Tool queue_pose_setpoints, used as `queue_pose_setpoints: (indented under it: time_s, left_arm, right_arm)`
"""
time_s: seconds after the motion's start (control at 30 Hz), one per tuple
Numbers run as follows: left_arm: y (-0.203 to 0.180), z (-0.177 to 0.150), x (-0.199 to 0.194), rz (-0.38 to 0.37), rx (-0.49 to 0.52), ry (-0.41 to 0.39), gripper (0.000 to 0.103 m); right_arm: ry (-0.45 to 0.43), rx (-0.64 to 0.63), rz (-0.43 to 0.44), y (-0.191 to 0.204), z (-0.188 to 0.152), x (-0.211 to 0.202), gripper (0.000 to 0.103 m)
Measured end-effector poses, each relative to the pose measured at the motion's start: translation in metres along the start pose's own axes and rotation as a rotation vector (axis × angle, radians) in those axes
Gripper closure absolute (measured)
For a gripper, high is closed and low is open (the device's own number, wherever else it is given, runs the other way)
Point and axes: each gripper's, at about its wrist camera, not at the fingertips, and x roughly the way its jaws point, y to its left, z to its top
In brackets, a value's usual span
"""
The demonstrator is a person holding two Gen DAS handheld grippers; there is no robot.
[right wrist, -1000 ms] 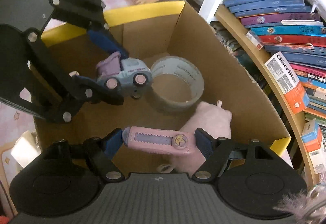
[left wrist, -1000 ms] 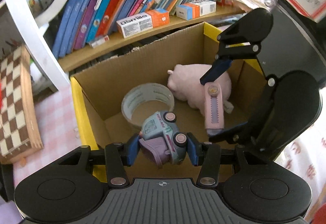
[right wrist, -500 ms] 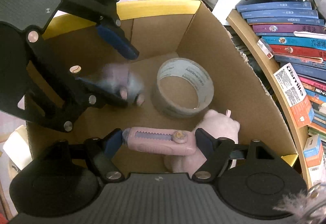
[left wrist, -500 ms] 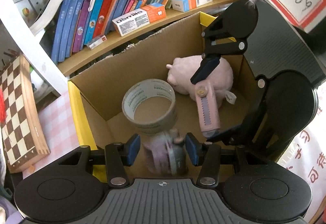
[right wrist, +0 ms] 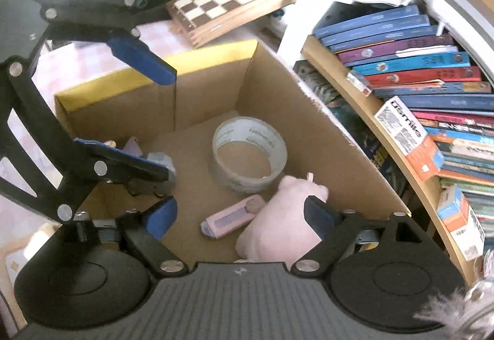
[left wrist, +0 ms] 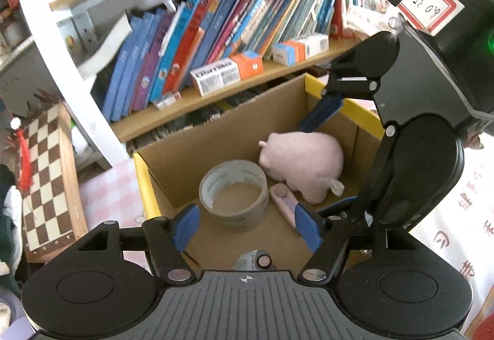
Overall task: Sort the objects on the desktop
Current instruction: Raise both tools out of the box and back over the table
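Observation:
A cardboard box (left wrist: 173,154) with yellow rim (right wrist: 102,86) holds a tape roll (left wrist: 233,195) (right wrist: 249,154), a pink plush pig (left wrist: 304,165) (right wrist: 284,225), a pink utility knife (left wrist: 285,204) (right wrist: 231,218) and a small toy car (left wrist: 254,259) (right wrist: 154,167). My left gripper (left wrist: 247,227) is open and empty above the box, the car lying below it. My right gripper (right wrist: 239,216) is open and empty above the knife, which lies on the box floor beside the pig.
A bookshelf (left wrist: 216,31) (right wrist: 416,77) full of books and small cartons stands right behind the box. A chessboard (left wrist: 46,179) (right wrist: 234,3) lies on the pink checked table beyond the box. Clothes are piled past it.
Both grippers opened and rose. The toy car dropped from the left gripper and the pink knife from the right onto the box floor.

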Motion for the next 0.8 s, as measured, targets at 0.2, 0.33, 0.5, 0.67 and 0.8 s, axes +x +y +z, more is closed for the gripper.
queue_pose_setpoints:
  time_s: [0.2, 0.33, 0.5, 0.67, 0.8]
  left_arm:
    - [-0.004, -0.009, -0.028, 0.029, -0.052, -0.063, 0.028]
    - [-0.006, -0.020, -0.048, 0.051, -0.102, -0.105, 0.019]
    - [-0.008, -0.032, -0.073, 0.077, -0.164, -0.159, 0.016]
    - [-0.010, -0.046, -0.096, 0.099, -0.220, -0.202, 0.016]
    - [-0.014, -0.063, -0.105, 0.100, -0.248, -0.190, 0.016]
  right_arm:
    - [-0.062, 0.042, -0.057, 0.011, -0.004, -0.028, 0.009]
    - [-0.125, 0.107, -0.120, 0.021, -0.010, -0.050, 0.006]
    - [-0.208, 0.207, -0.186, 0.039, -0.023, -0.076, 0.003]
    - [-0.228, 0.256, -0.210, 0.060, -0.038, -0.093, 0.003]
    - [-0.243, 0.309, -0.234, 0.077, -0.049, -0.105, 0.003]
